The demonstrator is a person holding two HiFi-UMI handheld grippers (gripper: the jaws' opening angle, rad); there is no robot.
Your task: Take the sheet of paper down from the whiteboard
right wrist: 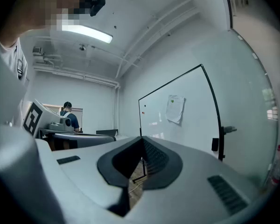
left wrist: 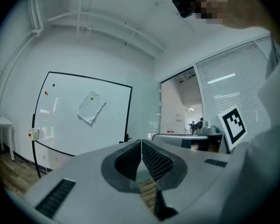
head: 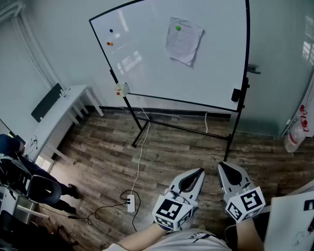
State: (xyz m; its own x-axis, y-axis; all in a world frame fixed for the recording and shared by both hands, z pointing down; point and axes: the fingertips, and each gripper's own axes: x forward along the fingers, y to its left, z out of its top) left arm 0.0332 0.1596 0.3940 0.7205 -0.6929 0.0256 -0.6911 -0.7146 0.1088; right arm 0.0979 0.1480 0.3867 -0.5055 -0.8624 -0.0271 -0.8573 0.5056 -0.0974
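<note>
Fingers on the left gripper [left wrist: 141,144] are pressed together with nothing between them, and those on the right gripper [right wrist: 142,143] likewise meet at their tips and hold nothing. Both grippers are held level and low in front of the person, well apart from the whiteboard [head: 146,56]. The sheet of paper [head: 183,40] hangs slightly askew on the board's upper right part, pinned near its top by a green magnet [head: 178,28], so the task looks to be at its very start, with the approach not yet made. The next move probably calls for walking up to the board, opening one pair of fingers and taking the paper by an edge, perhaps with the magnet lifted off first. Wood-patterned floor [head: 167,150] lies between, with a power strip [head: 131,203] and its cable on it. A white surface [head: 68,101] stands by the left wall, and a seated person [head: 13,161] is at the far left.
</note>
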